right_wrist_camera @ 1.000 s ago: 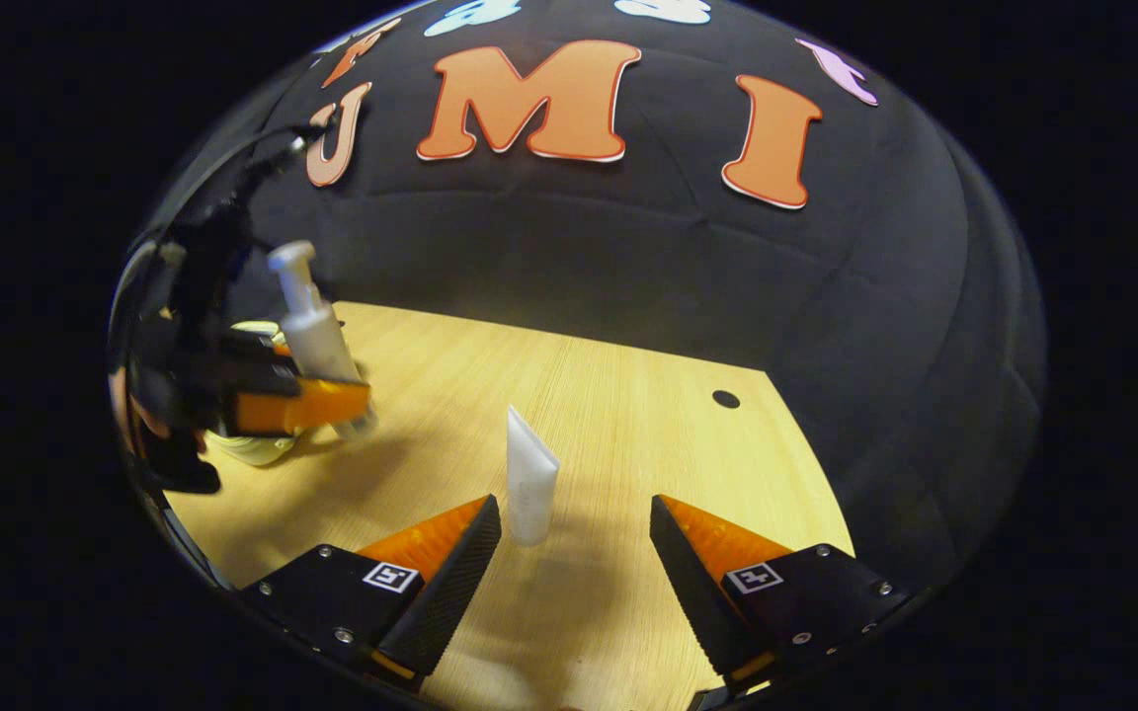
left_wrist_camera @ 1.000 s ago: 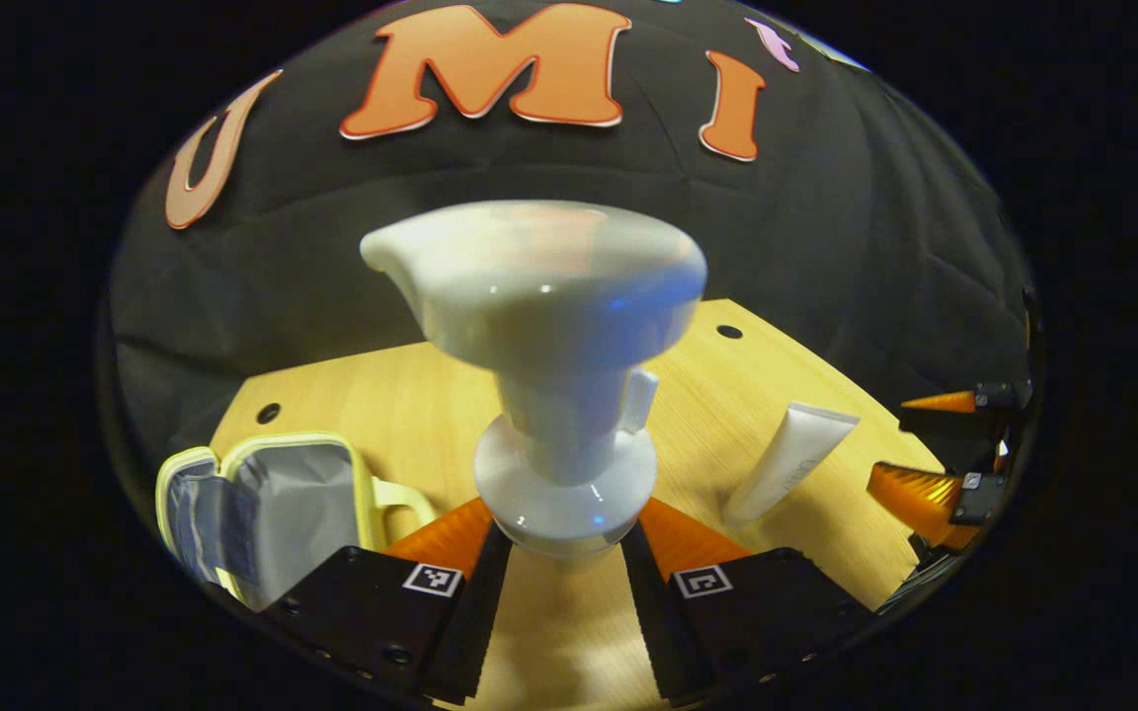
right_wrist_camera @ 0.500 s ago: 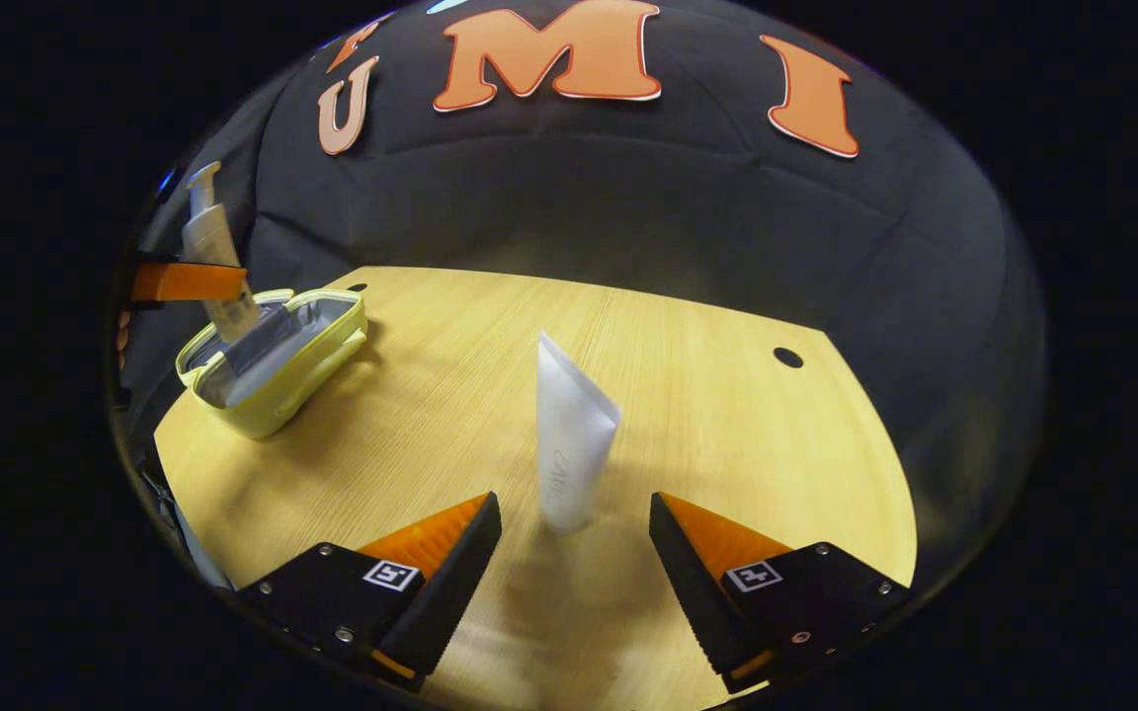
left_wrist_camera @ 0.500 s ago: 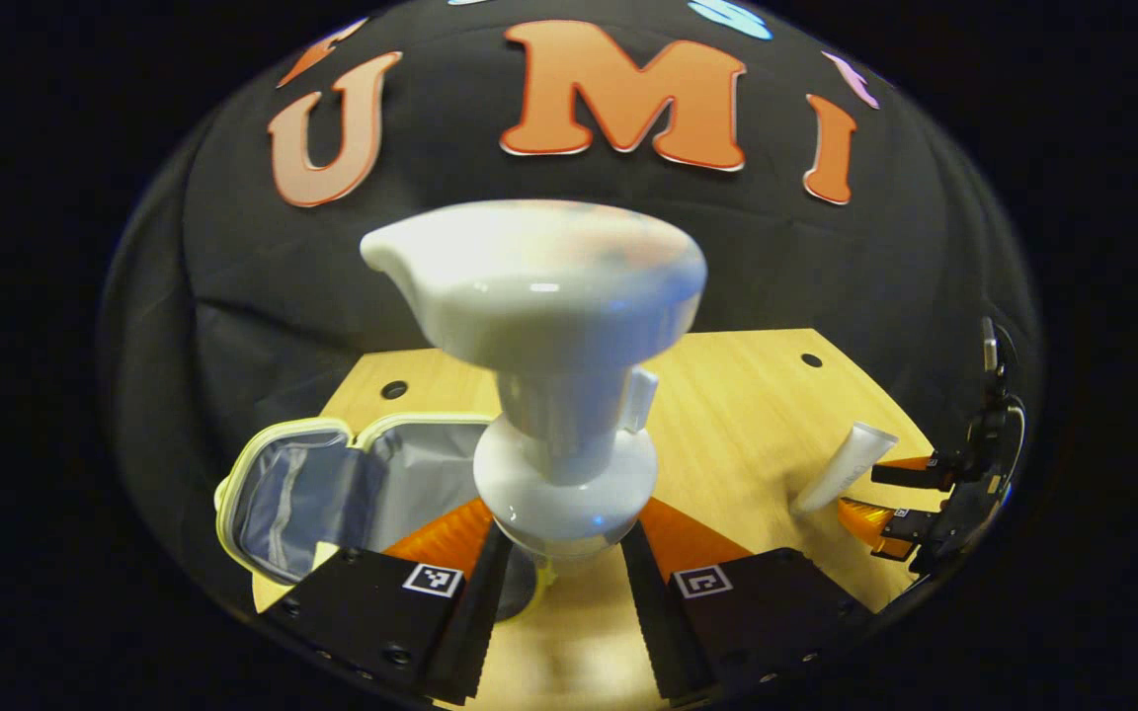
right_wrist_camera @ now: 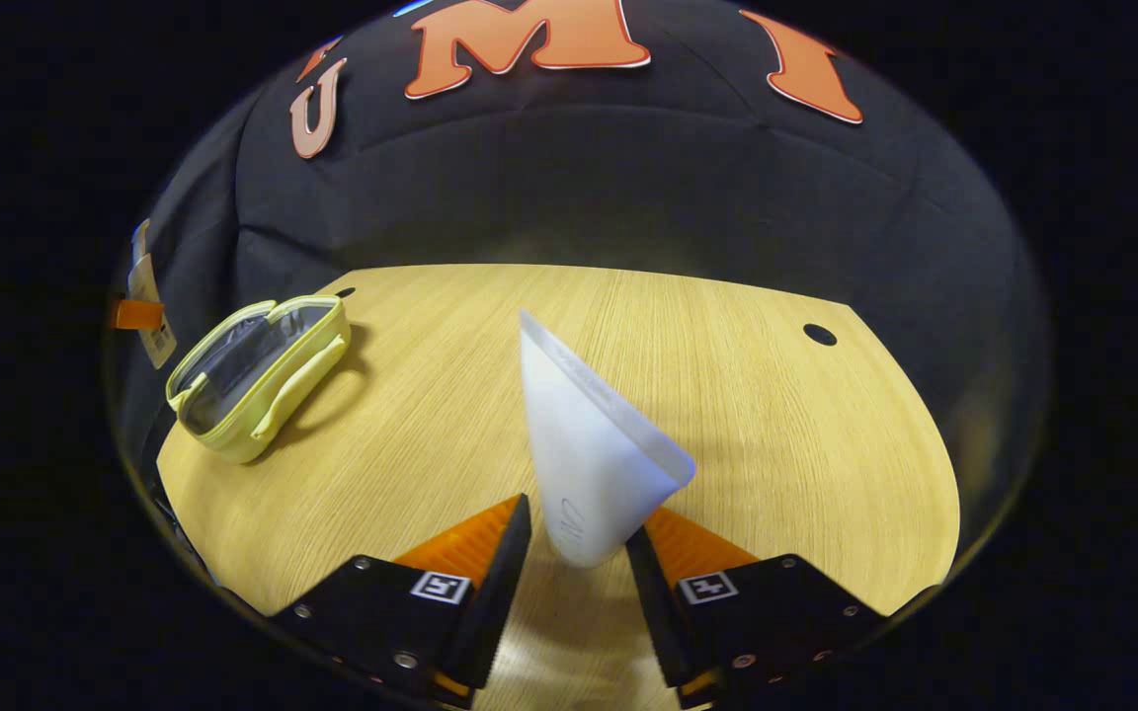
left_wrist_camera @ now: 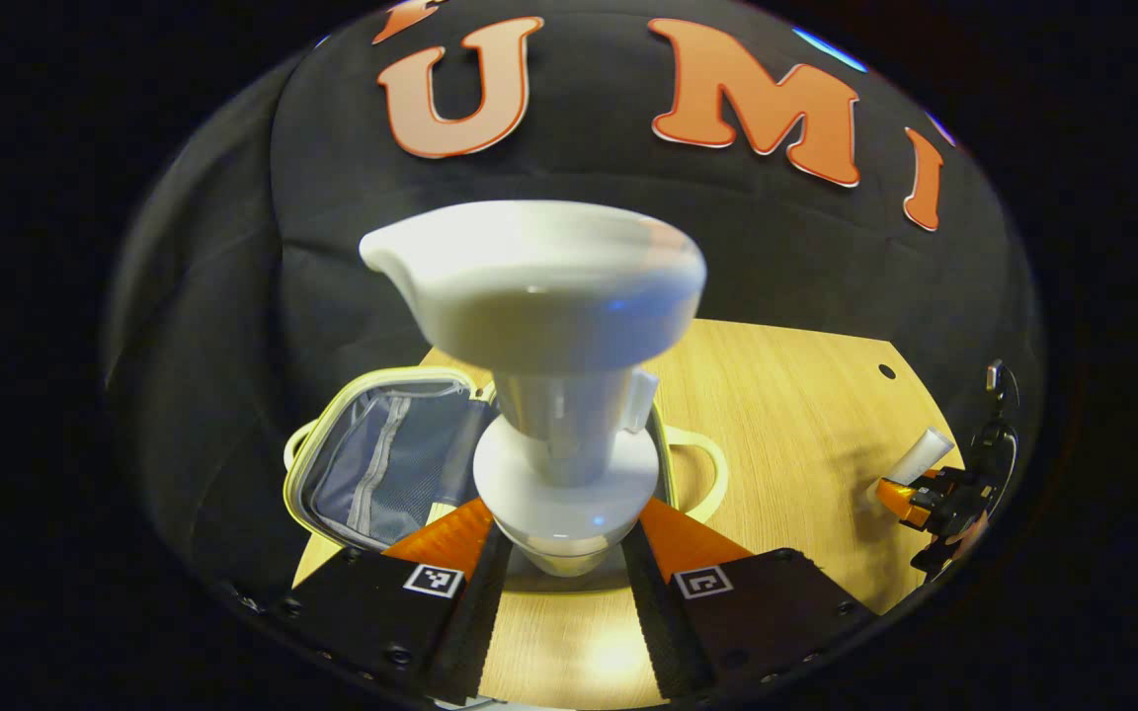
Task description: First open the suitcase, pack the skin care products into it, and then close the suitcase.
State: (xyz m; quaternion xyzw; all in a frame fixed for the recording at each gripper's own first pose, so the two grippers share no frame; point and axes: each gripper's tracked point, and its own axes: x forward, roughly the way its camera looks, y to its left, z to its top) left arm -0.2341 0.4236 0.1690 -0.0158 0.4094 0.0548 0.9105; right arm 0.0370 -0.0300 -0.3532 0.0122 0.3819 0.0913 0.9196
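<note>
the rigid pump bottle [left_wrist_camera: 554,395] is clamped below its collar by the left gripper [left_wrist_camera: 557,553] over the open suitcase [left_wrist_camera: 381,464]; the soft, light tube [right_wrist_camera: 594,464] is pinched low by the right gripper [right_wrist_camera: 579,553] above the table [right_wrist_camera: 776,425]

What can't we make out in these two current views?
- Left gripper view: the pump bottle hides the middle of the open suitcase; the bottle's base lies below the fingers.
- Left gripper view: the right gripper is small at the edge, its grip unclear.
- Right gripper view: the tube has lettering too small to read.
</note>
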